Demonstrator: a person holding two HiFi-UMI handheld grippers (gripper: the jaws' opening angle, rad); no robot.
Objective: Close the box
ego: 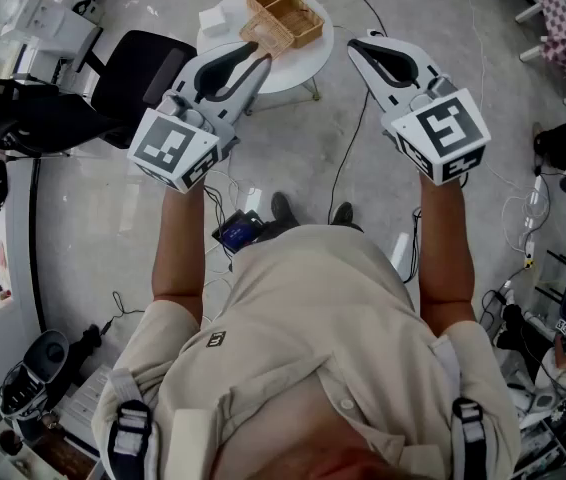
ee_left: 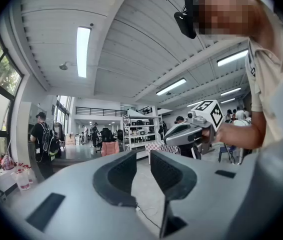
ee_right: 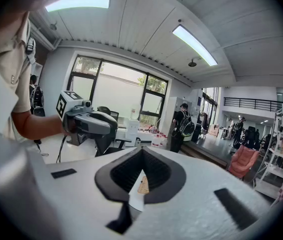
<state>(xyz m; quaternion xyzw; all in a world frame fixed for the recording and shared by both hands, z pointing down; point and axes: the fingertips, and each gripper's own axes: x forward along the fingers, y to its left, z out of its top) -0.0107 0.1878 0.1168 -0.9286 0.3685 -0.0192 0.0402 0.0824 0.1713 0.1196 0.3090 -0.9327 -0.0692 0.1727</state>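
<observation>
The box (ego: 281, 13) is a brown woven one with several compartments; it stands on a small round white table (ego: 298, 68) in front of the person, at the far side of the table top; its compartments show from above, so it is open, and a flat woven part lies at its near left side. A small white block (ego: 221, 17) sits just beside the box on the same table.

The left gripper (ego: 261, 66) is held level, with its tip over the near edge of the table in the head view; it does not touch the box; in the left gripper view its two dark pads stand almost together, with only a narrow gap between them, and nothing is in this gap.

The right gripper (ego: 355, 44) is held to the right of the table and tilts a little downward; it is also apart from the box; in the right gripper view its jaws are pressed together at the tip and hold nothing; through the opening behind the tip a bit of the white table and of the woven box can be seen beyond.

A black chair (ego: 133, 73) stands to the left of the table; a thin dark cable (ego: 343, 163) runs over the grey floor (ego: 293, 158) between the two grippers.
</observation>
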